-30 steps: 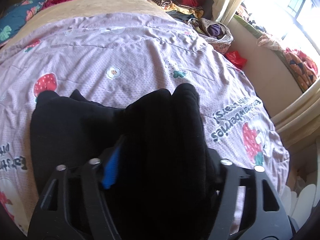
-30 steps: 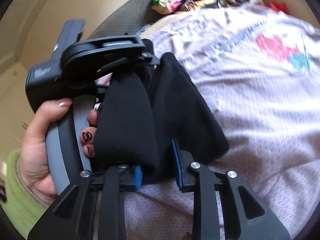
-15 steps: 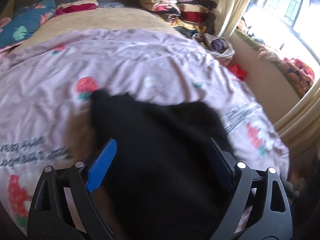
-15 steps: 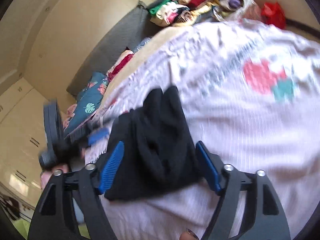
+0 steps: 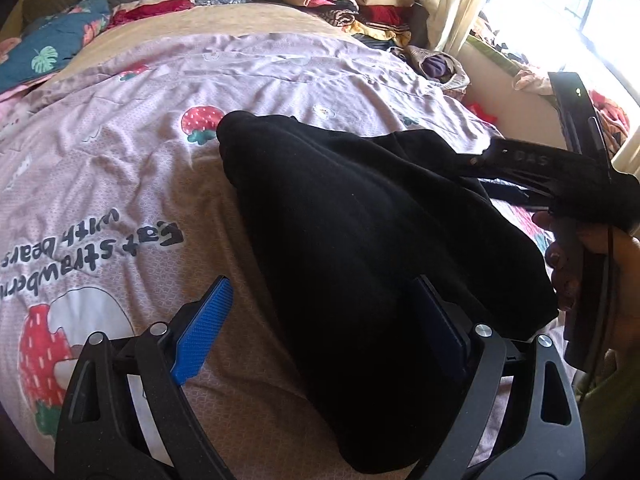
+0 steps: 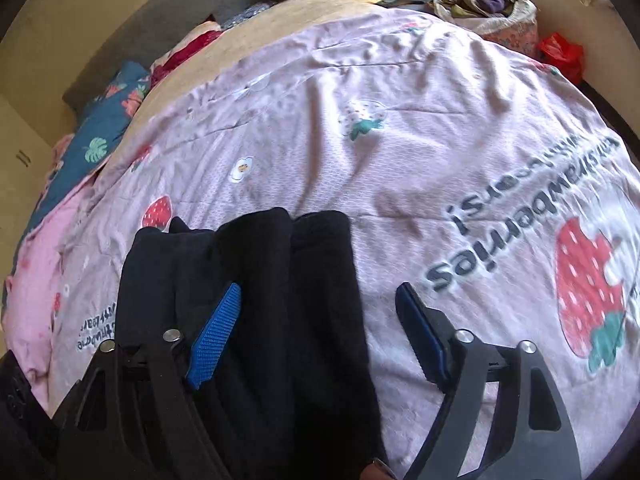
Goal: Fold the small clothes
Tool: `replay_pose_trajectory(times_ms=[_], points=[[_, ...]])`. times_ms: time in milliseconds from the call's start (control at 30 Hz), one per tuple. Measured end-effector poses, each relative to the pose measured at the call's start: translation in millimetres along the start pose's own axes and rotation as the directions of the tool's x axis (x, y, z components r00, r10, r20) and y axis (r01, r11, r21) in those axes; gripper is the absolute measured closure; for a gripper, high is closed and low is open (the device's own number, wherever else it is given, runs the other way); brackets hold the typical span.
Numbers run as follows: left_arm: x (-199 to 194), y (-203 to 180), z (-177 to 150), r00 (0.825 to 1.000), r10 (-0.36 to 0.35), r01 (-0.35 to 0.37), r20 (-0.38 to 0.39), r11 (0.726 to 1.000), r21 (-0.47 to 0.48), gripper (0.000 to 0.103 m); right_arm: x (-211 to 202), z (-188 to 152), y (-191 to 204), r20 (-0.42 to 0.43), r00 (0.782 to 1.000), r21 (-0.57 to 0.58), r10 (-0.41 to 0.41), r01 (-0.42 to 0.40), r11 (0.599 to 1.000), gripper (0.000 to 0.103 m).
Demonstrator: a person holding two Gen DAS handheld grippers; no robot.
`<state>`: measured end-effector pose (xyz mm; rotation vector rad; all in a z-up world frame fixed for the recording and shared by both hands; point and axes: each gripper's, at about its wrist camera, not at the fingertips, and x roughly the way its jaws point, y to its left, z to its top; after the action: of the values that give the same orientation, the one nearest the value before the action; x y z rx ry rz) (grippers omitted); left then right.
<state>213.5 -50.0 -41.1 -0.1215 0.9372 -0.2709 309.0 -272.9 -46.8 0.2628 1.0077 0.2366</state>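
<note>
Since the earlier frames the black garment (image 5: 372, 232) has come out of both grips and down onto the pink strawberry bedspread (image 5: 120, 168), where it now lies in a thick, lumpy bundle. The left gripper (image 5: 320, 324) has its fingers wide apart, straddling the near end of the cloth without pinching it. The right gripper (image 6: 320, 332) shows its fingers apart too in its own view, with the cloth lying past the left pad; its jaws have just been closing, yet nothing looks clamped. The fold seems mostly made, judging by the doubled layers. What looks left is flattening the bundle, perhaps one more fold, and moving it toward the pile of clothes (image 5: 352, 4) at the headboard
</note>
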Motion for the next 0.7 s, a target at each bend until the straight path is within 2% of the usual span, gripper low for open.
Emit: replay_pose_trajectory(times_ms=[33,133,200,267,333,400,500,633,700], points=[[-0.6,2.0,0.5,1.000,-0.012,0.012,0.000,1.000,-0.007,0.020,-2.7,1.7,3.0,0.005,1.000,-0.022,-0.005,0.005,1.000,0.087],[-3.7,3.3,0.1,1.000,-0.024,0.024,0.005,1.000,-0.013,0.020,-18.0,6.2,27.5,0.075,0.997,-0.130,-0.014,0.024,0.991,0.091],[-4.9,1.8,-0.6,1.000,-0.028,0.028,0.006,1.000,-0.009,0.020,-33.4,8.8,43.2,0.114,0.992,-0.193,0.052,-0.029,0.981,0.092],[-4.8,-0.3,-1.5,1.000,-0.030,0.030,0.003,1.000,-0.003,0.020,-46.6,12.1,49.4,0.149,0.976,-0.222,0.159,-0.124,0.967,0.092],[-4.7,-1.4,-2.7,1.000,-0.012,0.012,0.006,1.000,0.002,0.020,-46.8,18.3,46.6,0.170,0.963,-0.237,0.207,-0.164,0.958,0.092],[-3.4,-1.6,-4.1,1.000,-0.012,0.012,0.000,1.000,0.001,0.020,-35.0,22.7,26.7,0.158,0.961,-0.194,0.225,-0.194,0.962,0.092],[-0.7,-3.6,-6.7,1.000,-0.011,0.011,-0.016,1.000,0.010,0.020,-13.1,19.6,-7.8,0.110,0.973,-0.081,0.204,-0.196,0.977,0.092],[1.5,-10.9,-9.6,1.000,-0.017,0.018,-0.025,0.999,0.032,0.019,-4.9,3.1,-36.7,0.098,0.981,-0.032,0.164,-0.162,0.986,0.095],[1.4,-13.1,-10.5,1.000,-0.006,0.007,-0.022,0.999,0.040,0.019,-3.0,-3.3,-47.4,0.110,0.992,-0.024,0.064,-0.062,0.998,0.103]])
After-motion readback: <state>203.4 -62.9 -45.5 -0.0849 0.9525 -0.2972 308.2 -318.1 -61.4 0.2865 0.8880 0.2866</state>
